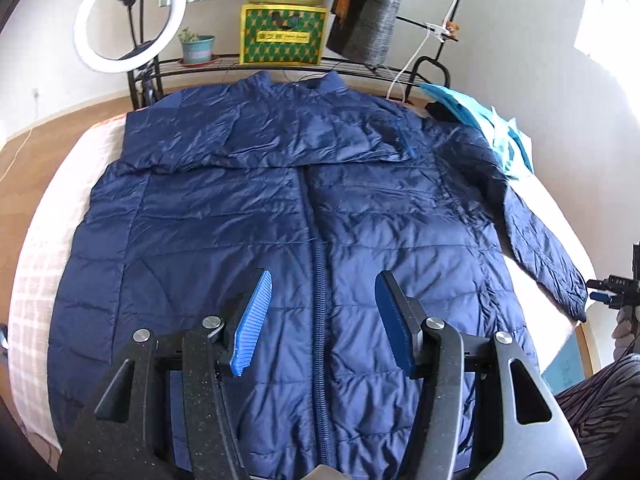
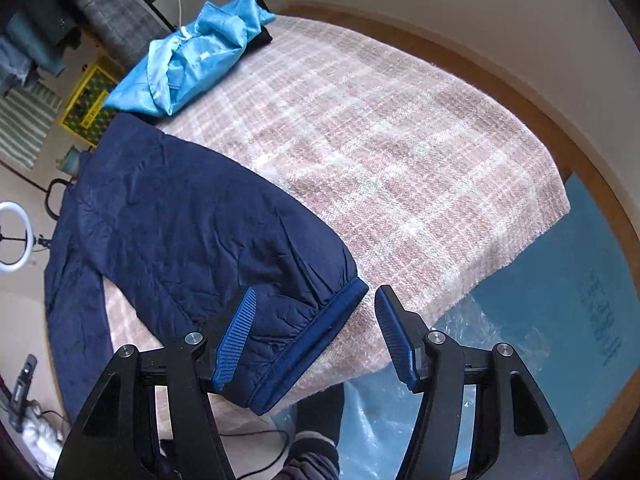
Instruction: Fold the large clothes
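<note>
My left gripper (image 1: 324,320) hangs over the lower front of the navy puffer jacket (image 1: 280,220), its blue ribbed pads spread wide with nothing between them; the zipper (image 1: 318,300) runs straight up the gap between the fingers. The jacket lies face up on the pink plaid blanket (image 1: 36,280), collar toward the far edge. One sleeve is folded across the chest, and the other sleeve (image 1: 540,252) trails out toward the near right corner.

My right gripper (image 2: 314,332) sits above that trailing sleeve's ribbed cuff (image 2: 316,344), jaws apart and gripping nothing. Its left finger lies over the quilted sleeve fabric; the right finger hangs over bare blanket (image 2: 400,140) near the edge. I cannot tell whether either pad touches the cloth.

At the blanket's far corner a crumpled light-blue garment (image 2: 192,64) rests just beside the jacket's shoulder. Behind the jacket, a black wire shelf (image 1: 360,70) holds a green and yellow patterned box (image 1: 282,34) with a yellow label whose writing I cannot read, and a potted plant in a teal pot (image 1: 197,48). A ring light (image 1: 130,16) stands at the left. Beyond the blanket's near edge, a blue mat (image 2: 592,280) carries faint print that is too blurred to make out.
</note>
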The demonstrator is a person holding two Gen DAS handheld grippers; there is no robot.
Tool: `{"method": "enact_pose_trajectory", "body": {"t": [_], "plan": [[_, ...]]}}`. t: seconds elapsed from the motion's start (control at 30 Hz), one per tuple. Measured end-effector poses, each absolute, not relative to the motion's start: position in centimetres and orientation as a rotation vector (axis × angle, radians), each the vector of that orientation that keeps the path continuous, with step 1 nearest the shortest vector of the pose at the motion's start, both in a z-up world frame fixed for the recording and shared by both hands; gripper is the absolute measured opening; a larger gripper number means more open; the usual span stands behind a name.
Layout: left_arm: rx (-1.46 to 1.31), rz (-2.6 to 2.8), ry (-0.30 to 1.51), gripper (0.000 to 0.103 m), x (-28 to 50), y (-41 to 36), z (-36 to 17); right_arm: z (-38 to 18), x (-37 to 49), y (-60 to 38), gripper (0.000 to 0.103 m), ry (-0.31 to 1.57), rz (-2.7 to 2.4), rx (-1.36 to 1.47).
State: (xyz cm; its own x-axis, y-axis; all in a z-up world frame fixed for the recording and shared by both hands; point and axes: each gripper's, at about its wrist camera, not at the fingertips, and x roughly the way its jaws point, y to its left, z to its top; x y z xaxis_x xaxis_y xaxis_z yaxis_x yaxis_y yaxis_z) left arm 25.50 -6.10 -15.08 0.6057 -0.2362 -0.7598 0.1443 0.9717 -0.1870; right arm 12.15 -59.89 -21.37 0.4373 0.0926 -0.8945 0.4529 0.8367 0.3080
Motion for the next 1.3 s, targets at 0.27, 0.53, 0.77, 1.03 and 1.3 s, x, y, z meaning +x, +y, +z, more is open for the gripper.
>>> {"method": "enact_pose_trajectory", "body": {"t": [0.27, 0.53, 0.77, 1.03, 1.3], "plan": [[-0.157, -0.183, 0.903, 0.056, 26.2, -3.4, -14.6, -22.4, 13.6, -59.0, 0.008, 1.157, -0.209, 0.544], [-0.183, -0.181, 0.899, 0.056, 26.3, -1.7, -14.4, -13.8, 15.7, -58.7, 0.007, 0.980, -0.230, 0.449], [-0.177, -0.191, 0.876, 0.056, 26.0, -1.7, -13.9, -4.8, 20.7, -52.9, 0.006, 0.835, -0.120, 0.328], [-0.218, -0.200, 0.879, 0.056, 25.7, -0.3, -13.7, -0.3, 29.3, -41.9, 0.006, 0.775, 0.019, 0.169], [-0.321, -0.171, 0.873, 0.056, 25.2, 3.3, -13.3, 0.3, 37.4, -29.2, 0.006, 0.766, 0.158, 0.149]]}}
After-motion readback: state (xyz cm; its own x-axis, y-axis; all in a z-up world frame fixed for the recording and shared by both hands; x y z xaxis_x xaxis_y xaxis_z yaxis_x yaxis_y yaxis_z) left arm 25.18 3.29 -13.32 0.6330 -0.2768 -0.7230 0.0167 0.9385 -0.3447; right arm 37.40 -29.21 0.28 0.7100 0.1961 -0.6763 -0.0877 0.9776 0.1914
